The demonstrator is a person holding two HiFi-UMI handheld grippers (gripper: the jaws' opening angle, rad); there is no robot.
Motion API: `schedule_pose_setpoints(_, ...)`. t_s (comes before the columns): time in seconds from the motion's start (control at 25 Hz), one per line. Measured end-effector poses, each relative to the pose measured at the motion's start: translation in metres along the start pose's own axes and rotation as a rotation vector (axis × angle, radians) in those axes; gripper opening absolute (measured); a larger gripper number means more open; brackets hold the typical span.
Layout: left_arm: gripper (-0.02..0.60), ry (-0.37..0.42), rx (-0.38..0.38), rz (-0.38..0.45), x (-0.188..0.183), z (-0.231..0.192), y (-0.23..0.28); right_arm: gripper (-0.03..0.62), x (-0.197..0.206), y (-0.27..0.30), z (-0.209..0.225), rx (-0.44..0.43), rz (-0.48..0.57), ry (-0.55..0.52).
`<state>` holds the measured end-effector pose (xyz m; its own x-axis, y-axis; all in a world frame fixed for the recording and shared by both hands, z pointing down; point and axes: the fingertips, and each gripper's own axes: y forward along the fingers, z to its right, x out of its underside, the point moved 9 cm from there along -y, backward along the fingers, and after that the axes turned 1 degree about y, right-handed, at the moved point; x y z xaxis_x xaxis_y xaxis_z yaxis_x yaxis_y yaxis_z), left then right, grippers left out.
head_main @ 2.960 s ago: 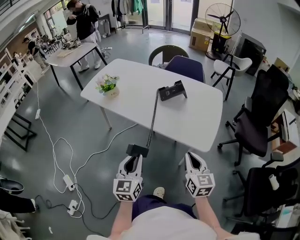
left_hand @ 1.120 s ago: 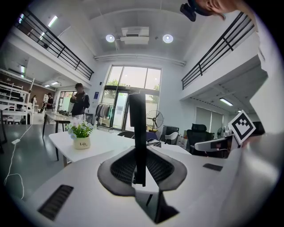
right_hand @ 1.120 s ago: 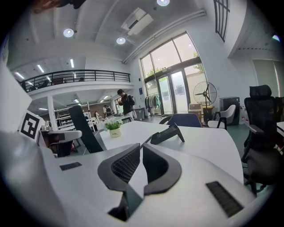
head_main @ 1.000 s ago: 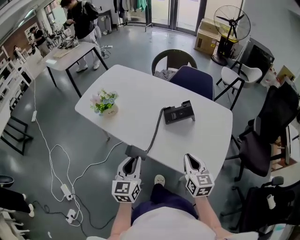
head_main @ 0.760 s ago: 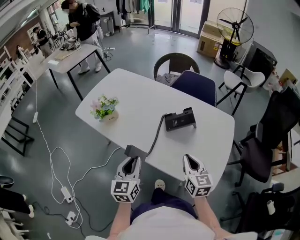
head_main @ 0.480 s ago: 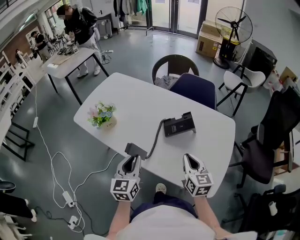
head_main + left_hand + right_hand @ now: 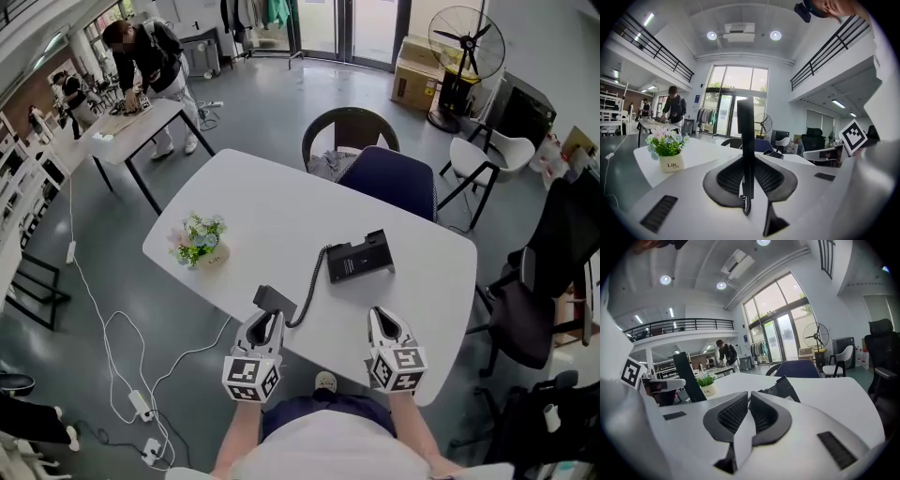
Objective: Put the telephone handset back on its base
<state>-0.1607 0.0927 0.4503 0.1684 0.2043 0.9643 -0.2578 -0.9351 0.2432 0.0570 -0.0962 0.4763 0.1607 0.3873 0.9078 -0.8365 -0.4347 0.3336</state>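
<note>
White table (image 7: 281, 202); slim black handset (image 7: 275, 301), coiled cord (image 7: 313, 281), in left claw (image 7: 266, 322).

Table (image 7: 281, 211) open to phone base (image 7: 359, 261); flowerpot (image 7: 199, 242) well left.

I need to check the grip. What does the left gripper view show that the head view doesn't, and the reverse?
Left gripper view only: the left gripper's pads pressed against both sides of the upright black handset. Head view only: the coiled cord's whole run across the table to the base. Both: flower pot, base, fan, table.
</note>
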Motion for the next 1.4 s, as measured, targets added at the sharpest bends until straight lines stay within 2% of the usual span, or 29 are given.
schedule_pose_setpoints(0.24,0.078,-0.015,0.01,-0.011,0.01,-0.001,0.003,0.043,0.012,0.002,0.0,0.011,-0.018,0.013)
schedule_pose_setpoints(0.56,0.077,0.002,0.064,-0.017,0.009,-0.006,0.011,0.043,0.017,0.0,-0.007,0.042,-0.013,0.017)
schedule_pose_setpoints(1.08,0.077,0.013,0.236,-0.065,-0.003,-0.039,0.056,0.043,0.012,0.017,-0.026,0.184,-0.013,0.067)
schedule_pose_setpoints(1.4,0.077,0.076,0.348,-0.099,-0.02,-0.071,0.093,0.043,0.014,0.035,-0.041,0.266,-0.008,0.127)
